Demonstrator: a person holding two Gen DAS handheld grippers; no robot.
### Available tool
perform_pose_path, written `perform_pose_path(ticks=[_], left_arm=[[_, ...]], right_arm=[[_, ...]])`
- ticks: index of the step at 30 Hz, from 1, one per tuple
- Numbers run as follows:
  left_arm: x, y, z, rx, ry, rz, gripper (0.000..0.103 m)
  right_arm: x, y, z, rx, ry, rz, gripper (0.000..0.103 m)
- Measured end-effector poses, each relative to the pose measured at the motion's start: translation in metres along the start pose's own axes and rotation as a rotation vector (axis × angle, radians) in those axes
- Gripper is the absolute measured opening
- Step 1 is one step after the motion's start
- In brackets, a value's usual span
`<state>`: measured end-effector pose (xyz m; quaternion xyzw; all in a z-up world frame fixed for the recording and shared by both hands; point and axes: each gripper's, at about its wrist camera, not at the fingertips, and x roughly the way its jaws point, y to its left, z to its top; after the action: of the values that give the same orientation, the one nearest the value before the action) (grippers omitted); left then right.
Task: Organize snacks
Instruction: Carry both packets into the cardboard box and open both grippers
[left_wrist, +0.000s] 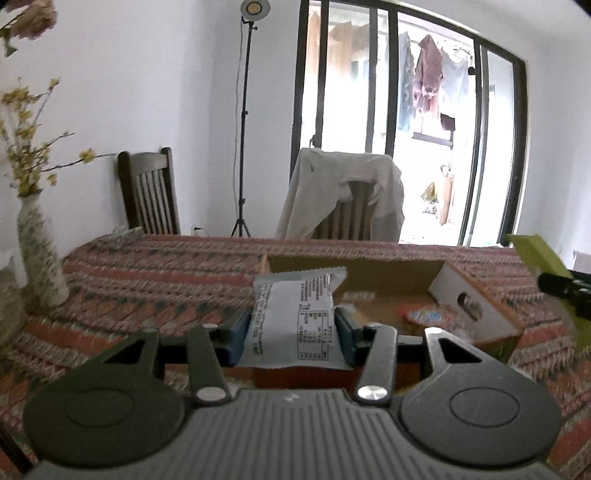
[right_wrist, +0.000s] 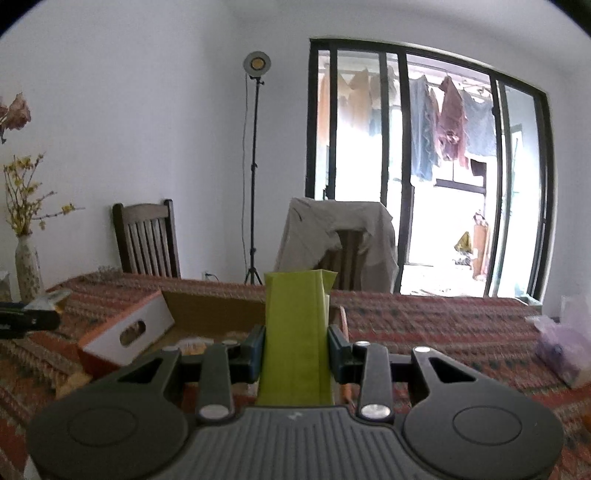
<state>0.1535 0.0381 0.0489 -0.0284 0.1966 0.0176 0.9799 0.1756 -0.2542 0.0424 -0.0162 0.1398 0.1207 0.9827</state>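
My left gripper (left_wrist: 293, 325) is shut on a white snack packet (left_wrist: 295, 317) with black print, held upright above the patterned tablecloth. Behind it lies an open cardboard box (left_wrist: 369, 273) with a white flap (left_wrist: 476, 302) and some orange-wrapped snacks (left_wrist: 428, 315) inside. My right gripper (right_wrist: 295, 347) is shut on a tall yellow-green packet (right_wrist: 297, 332), which also shows at the right edge of the left wrist view as a green packet (left_wrist: 535, 253). The same cardboard box (right_wrist: 207, 310) sits left of it, its white flap (right_wrist: 129, 330) folded outward.
A patterned cloth covers the table (right_wrist: 443, 321). A vase with yellow twigs (left_wrist: 38, 254) stands at the left edge. A pale plastic bag (right_wrist: 565, 347) lies at the right. Two wooden chairs (left_wrist: 151, 195), one draped with cloth (left_wrist: 343, 195), and a lamp stand (left_wrist: 242, 147) are behind.
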Motion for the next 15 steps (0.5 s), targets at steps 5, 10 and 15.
perform_pose_path(ticks=[5, 10, 15], left_arm=[[0.027, -0.014, 0.019, 0.000, -0.004, -0.010, 0.050], [0.058, -0.029, 0.030, -0.001, 0.002, -0.014, 0.050], [0.091, -0.036, 0.034, -0.027, 0.017, 0.002, 0.050]], right_arm=[[0.032, 0.002, 0.019, 0.020, -0.006, 0.019, 0.034], [0.065, 0.003, 0.030, 0.045, -0.009, 0.029, 0.034], [0.097, 0.007, 0.027, 0.068, 0.001, 0.031, 0.034]])
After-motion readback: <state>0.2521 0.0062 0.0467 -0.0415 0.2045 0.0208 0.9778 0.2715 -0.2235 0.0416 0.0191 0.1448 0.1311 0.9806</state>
